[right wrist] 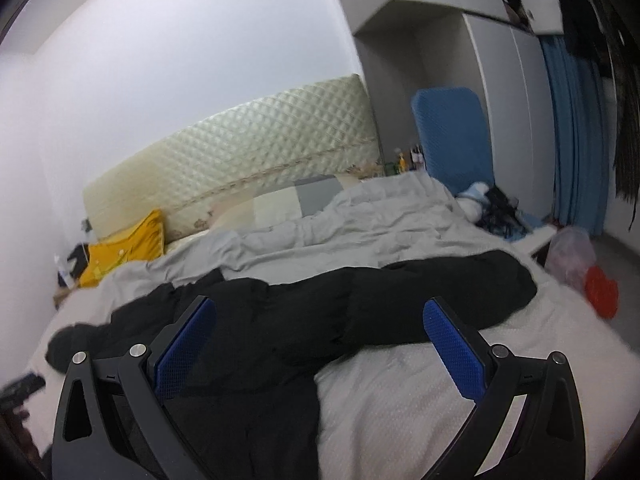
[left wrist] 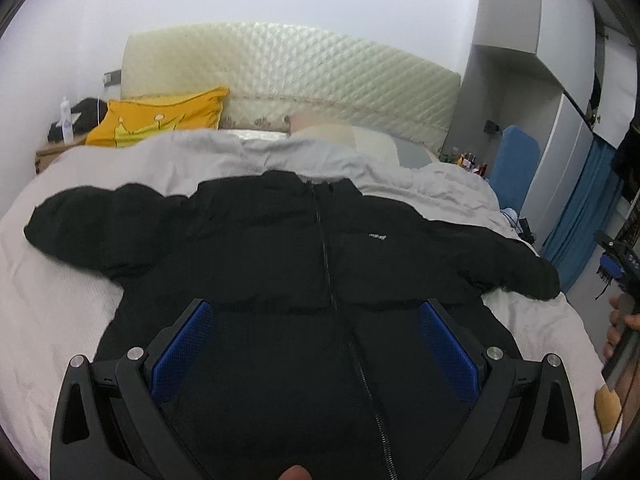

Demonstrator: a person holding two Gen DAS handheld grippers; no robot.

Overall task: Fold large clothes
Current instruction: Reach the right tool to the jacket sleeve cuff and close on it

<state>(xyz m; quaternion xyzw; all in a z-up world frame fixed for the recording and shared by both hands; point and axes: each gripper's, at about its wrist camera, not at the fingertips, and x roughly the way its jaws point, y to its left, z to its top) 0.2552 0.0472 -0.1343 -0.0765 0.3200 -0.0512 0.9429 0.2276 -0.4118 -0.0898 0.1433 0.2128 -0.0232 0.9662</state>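
Note:
A black puffer jacket (left wrist: pixel 288 248) lies flat on the bed, front up, zipper closed, both sleeves spread out to the sides. My left gripper (left wrist: pixel 316 308) is open and empty above the jacket's lower front, over the zipper. In the right wrist view the jacket (right wrist: pixel 312 312) runs across the bed, its right sleeve (right wrist: pixel 472 284) stretched toward the bed's right edge. My right gripper (right wrist: pixel 320 308) is open and empty, above the jacket's right side near the armpit. The right gripper also shows at the far right of the left wrist view (left wrist: pixel 624 280).
The bed (left wrist: pixel 60 320) has a white cover, a crumpled grey duvet (right wrist: pixel 360 224) behind the jacket, a yellow pillow (left wrist: pixel 160 116) and a quilted cream headboard (left wrist: pixel 300 72). A blue chair (right wrist: pixel 452 136), wardrobe and blue curtain (right wrist: pixel 576 140) stand right. A red bag (right wrist: pixel 600 292) lies on the floor.

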